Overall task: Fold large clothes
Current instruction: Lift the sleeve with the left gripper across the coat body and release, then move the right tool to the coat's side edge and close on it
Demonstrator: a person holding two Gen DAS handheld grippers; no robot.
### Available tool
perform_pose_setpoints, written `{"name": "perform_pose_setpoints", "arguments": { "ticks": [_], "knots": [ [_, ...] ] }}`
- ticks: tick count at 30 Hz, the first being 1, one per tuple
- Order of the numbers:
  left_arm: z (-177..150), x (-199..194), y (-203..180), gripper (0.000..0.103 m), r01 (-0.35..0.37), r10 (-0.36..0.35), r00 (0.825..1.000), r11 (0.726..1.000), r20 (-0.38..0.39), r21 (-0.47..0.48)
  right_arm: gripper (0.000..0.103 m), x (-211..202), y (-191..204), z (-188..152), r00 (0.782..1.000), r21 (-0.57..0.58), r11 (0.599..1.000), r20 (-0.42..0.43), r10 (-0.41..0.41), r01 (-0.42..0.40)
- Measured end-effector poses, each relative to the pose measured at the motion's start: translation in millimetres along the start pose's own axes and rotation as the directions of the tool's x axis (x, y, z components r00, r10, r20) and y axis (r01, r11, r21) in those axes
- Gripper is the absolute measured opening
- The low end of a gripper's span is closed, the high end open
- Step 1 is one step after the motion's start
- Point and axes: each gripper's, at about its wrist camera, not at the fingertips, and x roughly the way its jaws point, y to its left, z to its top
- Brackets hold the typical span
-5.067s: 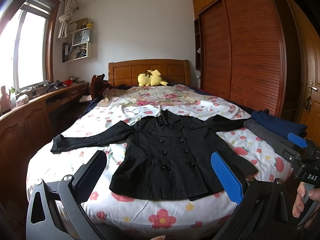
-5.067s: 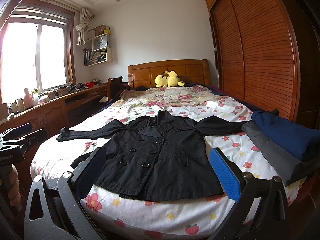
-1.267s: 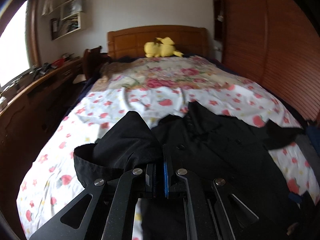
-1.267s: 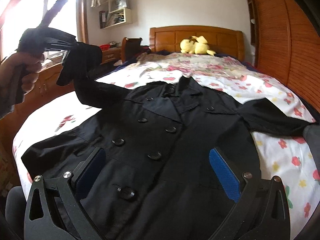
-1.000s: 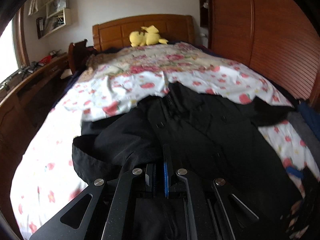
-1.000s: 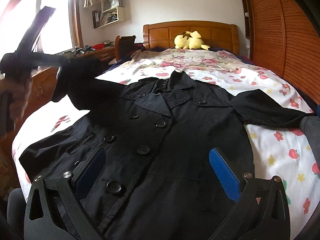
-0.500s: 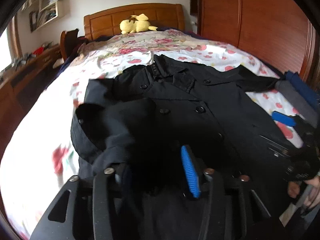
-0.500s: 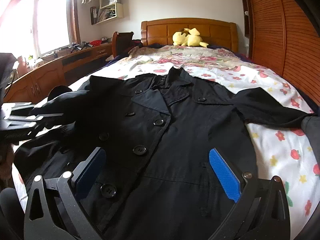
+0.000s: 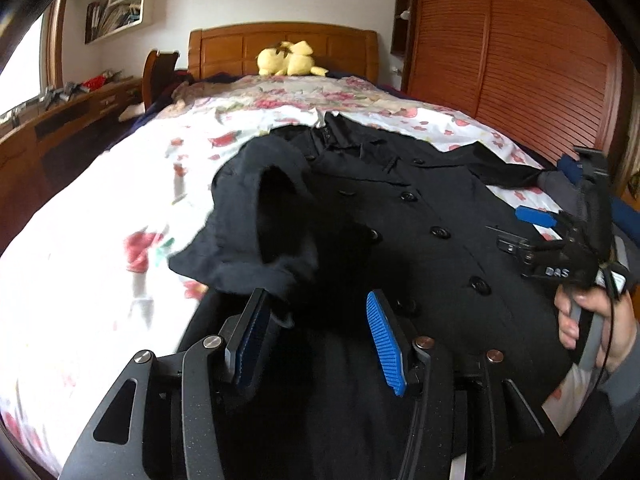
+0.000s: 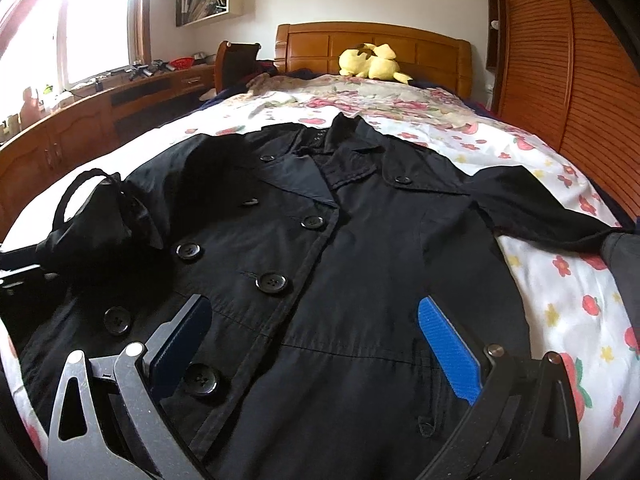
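Note:
A black double-breasted coat [image 9: 420,216] [image 10: 360,248] lies face up on the floral bed sheet [image 9: 100,208]. Its left sleeve [image 9: 264,216] [image 10: 96,216] lies folded in over the coat's left front, cuff bunched. Its right sleeve [image 10: 532,204] still stretches out to the right. My left gripper [image 9: 316,332] is open, just behind the bunched cuff and holding nothing. My right gripper [image 10: 316,344] is open and empty, low over the coat's lower front; it also shows in the left wrist view [image 9: 560,240], held by a hand.
A yellow plush toy [image 10: 372,62] sits by the wooden headboard [image 10: 372,46]. Folded grey and blue clothes [image 9: 560,184] lie at the bed's right edge. A wooden wardrobe [image 9: 520,60] stands on the right, a long desk [image 10: 80,120] under the window on the left.
My left gripper carried the left sleeve across onto the coat, then opened and let it go. My right gripper stayed open and sank closer to the coat.

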Motion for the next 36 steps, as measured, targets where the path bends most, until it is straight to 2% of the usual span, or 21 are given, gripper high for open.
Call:
{"name": "perform_pose_setpoints", "arguments": {
  "ticks": [4, 7, 14, 19, 23, 28, 31, 34, 36],
  "knots": [
    [-7, -24, 13, 0.052, 0.03, -0.03, 0.998, 1.0, 0.048, 0.005, 0.103, 0, 8, 4, 0.999, -0.016, 0.999, -0.024, -0.032, 0.031],
    [-11, -40, 30, 0.052, 0.028, -0.027, 0.997, 0.999, 0.073, -0.016, 0.103, -3, 23, 13, 0.999, -0.022, 1.0, -0.036, -0.007, 0.006],
    [-25, -62, 58, 0.052, -0.05, 0.056, 0.992, 0.997, 0.11, -0.055, 0.101, -10, 91, 46, 0.991, -0.077, 0.988, -0.027, 0.129, -0.131],
    [-35, -68, 73, 0.052, -0.059, 0.07, 0.992, 0.993, 0.103, -0.106, 0.096, -1, 143, 63, 0.973, -0.125, 0.965, -0.059, 0.222, -0.228],
    [-37, -65, 73, 0.052, -0.059, 0.071, 0.992, 0.991, 0.101, -0.118, 0.094, 11, 168, 72, 0.956, -0.128, 0.949, -0.092, 0.279, -0.289],
    [-39, -70, 73, 0.052, -0.062, 0.075, 0.992, 0.991, 0.099, -0.122, 0.084, 26, 182, 80, 0.923, -0.06, 0.927, -0.133, 0.361, -0.371],
    [-38, -75, 79, 0.052, -0.063, 0.075, 0.993, 0.99, 0.091, -0.123, 0.079, 30, 190, 83, 0.919, -0.057, 0.924, -0.142, 0.368, -0.378],
    [-36, -74, 80, 0.052, -0.061, 0.072, 0.994, 0.991, 0.085, -0.122, 0.063, 42, 196, 84, 0.913, -0.056, 0.921, -0.169, 0.371, -0.385],
    [-35, -74, 79, 0.052, -0.055, 0.066, 0.994, 0.991, 0.085, -0.119, 0.04, 49, 198, 85, 0.909, -0.053, 0.92, -0.187, 0.373, -0.388]
  ]
}}
